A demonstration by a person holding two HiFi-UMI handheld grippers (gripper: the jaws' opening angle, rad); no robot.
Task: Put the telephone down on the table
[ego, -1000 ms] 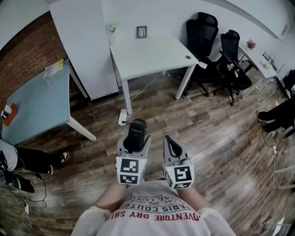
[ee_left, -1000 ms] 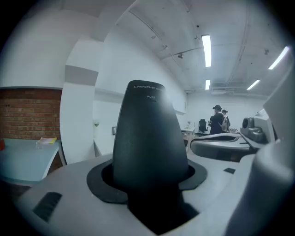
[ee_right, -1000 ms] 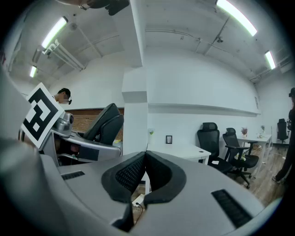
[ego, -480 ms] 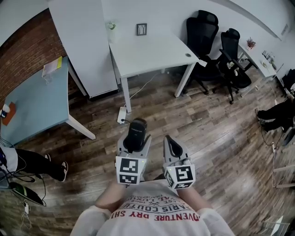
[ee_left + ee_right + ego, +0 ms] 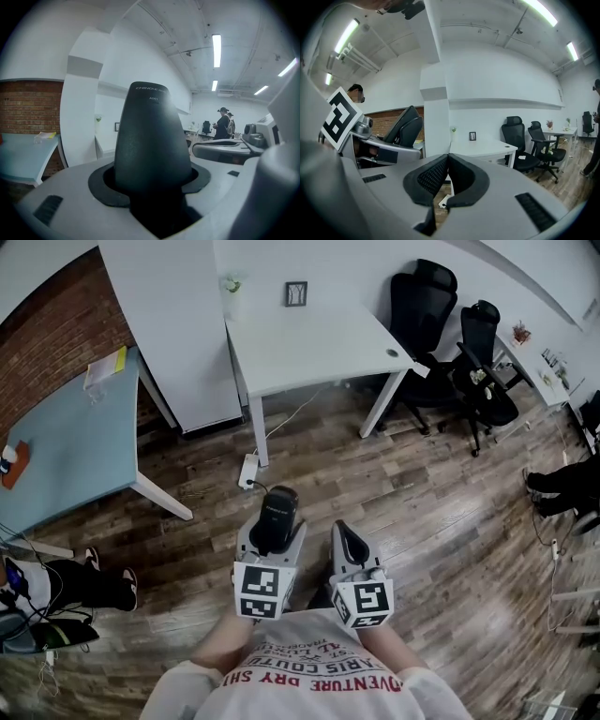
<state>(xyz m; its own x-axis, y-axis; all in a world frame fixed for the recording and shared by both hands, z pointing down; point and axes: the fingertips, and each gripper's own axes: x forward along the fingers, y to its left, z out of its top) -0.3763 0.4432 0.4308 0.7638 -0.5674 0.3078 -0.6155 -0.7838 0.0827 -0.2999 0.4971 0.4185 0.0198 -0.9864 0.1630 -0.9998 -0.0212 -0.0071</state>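
Black and smooth, a tapered plastic telephone stood up between the jaws of the left gripper in the head view. It was held above the wood-plank floor, close in front of the person's white printed shirt. The right gripper hung just beside it on the right. A rectangular white table lay well beyond both, with a small dark picture frame at its far edge. A pale blue table stood to the left and black office chairs to the right.

In the left gripper view, the grey jaws of the left gripper were clamped on the lower part of the telephone, whose rounded top carried faint print. The telephone was off the table, in the air.

In the right gripper view, the black ribbed pads of the right gripper were pressed together at the tips with nothing between them. The white table showed beyond.
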